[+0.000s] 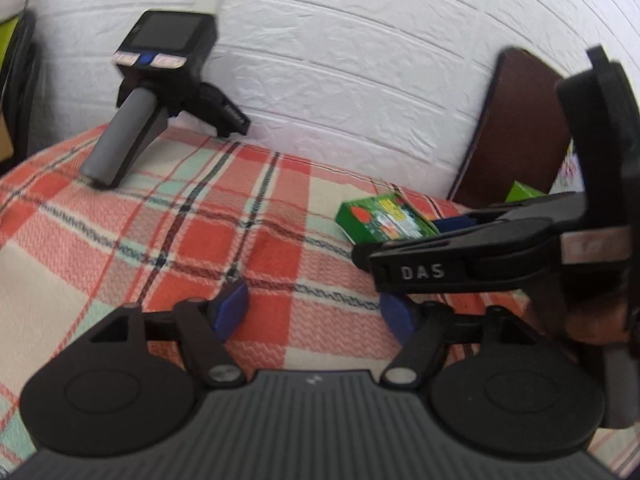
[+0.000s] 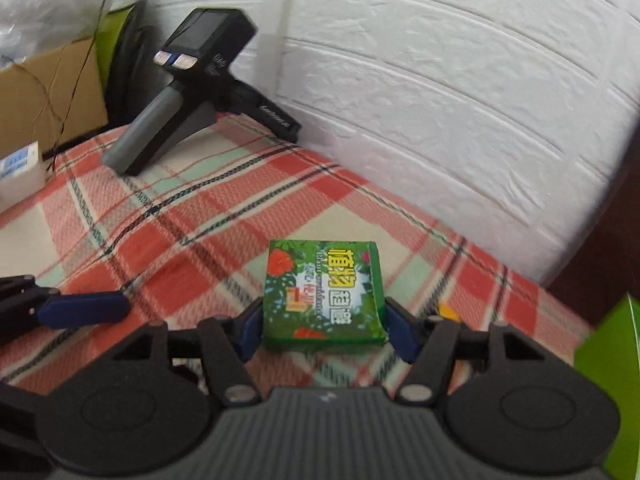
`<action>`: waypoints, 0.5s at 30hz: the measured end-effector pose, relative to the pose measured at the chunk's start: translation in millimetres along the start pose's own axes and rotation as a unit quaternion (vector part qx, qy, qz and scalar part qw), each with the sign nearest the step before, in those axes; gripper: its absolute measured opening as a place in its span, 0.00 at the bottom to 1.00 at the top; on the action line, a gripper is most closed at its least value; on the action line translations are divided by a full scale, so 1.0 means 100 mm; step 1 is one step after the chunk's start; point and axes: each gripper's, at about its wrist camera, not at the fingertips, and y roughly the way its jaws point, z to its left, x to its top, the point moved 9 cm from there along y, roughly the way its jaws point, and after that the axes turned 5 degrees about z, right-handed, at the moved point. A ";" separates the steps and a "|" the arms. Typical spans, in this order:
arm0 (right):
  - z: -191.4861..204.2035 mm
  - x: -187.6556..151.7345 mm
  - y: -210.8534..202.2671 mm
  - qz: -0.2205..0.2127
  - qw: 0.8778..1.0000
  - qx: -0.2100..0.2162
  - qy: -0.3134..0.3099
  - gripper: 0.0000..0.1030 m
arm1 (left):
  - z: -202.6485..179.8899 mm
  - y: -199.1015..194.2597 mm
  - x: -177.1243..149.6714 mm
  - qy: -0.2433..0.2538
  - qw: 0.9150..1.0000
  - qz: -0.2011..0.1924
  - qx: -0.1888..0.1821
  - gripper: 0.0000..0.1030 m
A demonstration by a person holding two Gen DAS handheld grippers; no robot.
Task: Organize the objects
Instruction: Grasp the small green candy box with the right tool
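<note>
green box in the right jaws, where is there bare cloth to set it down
The widest bare stretch of the plaid cloth lies between the green box and the spare handheld gripper leaning by the white wall. It is tighter on the left, where the left gripper reaches in, and at the far right by the brown board.
</note>
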 end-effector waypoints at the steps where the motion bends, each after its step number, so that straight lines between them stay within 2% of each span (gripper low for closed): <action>1: -0.07 -0.06 -0.05 0.003 1.000 -0.001 0.015 0.60 | -0.04 0.01 -0.01 0.012 1.000 0.004 0.001 0.82; 5: -0.33 -0.30 -0.28 0.007 0.997 -0.008 0.073 0.59 | -0.02 0.02 -0.02 0.022 0.999 0.011 0.025 0.80; 8: -0.38 -0.50 -0.56 -0.001 0.993 0.007 0.120 0.59 | -0.02 0.04 -0.04 0.033 0.999 0.017 0.038 0.80; 12: -0.11 -0.91 -1.03 -0.009 0.994 0.035 0.102 0.59 | -0.02 0.04 -0.06 0.042 0.997 0.026 0.055 0.80; 15: 0.11 -1.32 -1.24 0.003 0.996 0.032 0.077 0.59 | -0.02 0.00 -0.11 0.040 0.996 0.033 0.070 0.81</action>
